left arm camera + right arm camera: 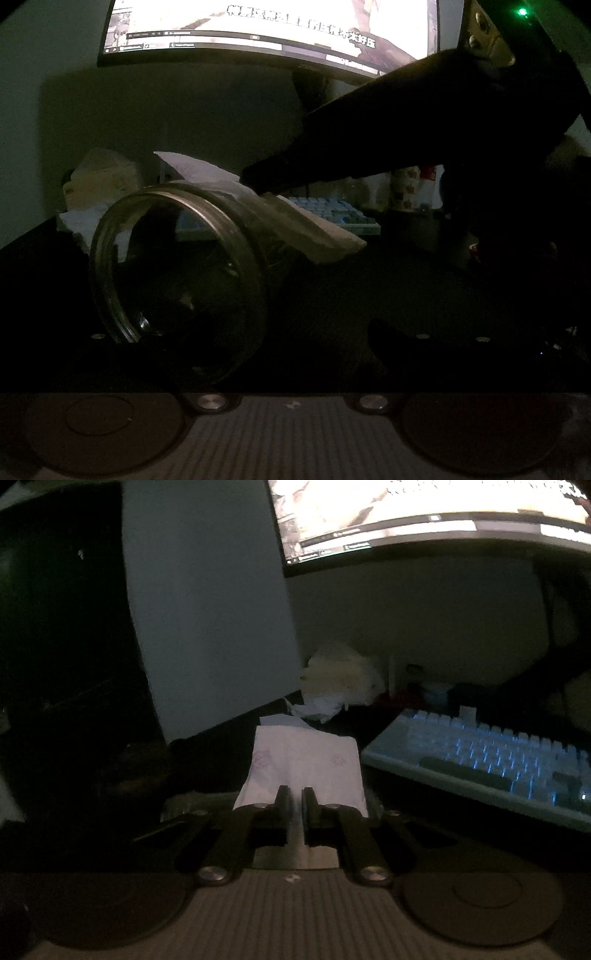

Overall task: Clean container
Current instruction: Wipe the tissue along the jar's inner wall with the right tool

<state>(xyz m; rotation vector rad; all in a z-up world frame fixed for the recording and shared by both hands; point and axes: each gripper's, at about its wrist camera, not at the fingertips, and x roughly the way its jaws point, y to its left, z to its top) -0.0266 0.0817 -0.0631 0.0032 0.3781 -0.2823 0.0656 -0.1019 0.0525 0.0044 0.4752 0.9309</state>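
The dim desk (369,288) swallows detail. The glass jar (177,273) lies tilted between the left gripper's (258,332) fingers, barely visible; its grip is unclear. The right gripper (295,797) pinches a tissue (303,764) resting on the jar's side.

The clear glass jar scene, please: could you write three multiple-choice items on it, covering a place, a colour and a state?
1. The white paper tissue lies:
A under the clear glass jar
B on the jar's top side
C on the monitor

2. The keyboard backlight is:
A red
B green
C blue

3. The right tongs are:
A shut on the tissue
B wide open
C out of view

Answers: B, the tissue drapes over the jar's upper side; C, the keys glow blue; A, both fingers pinch the tissue.
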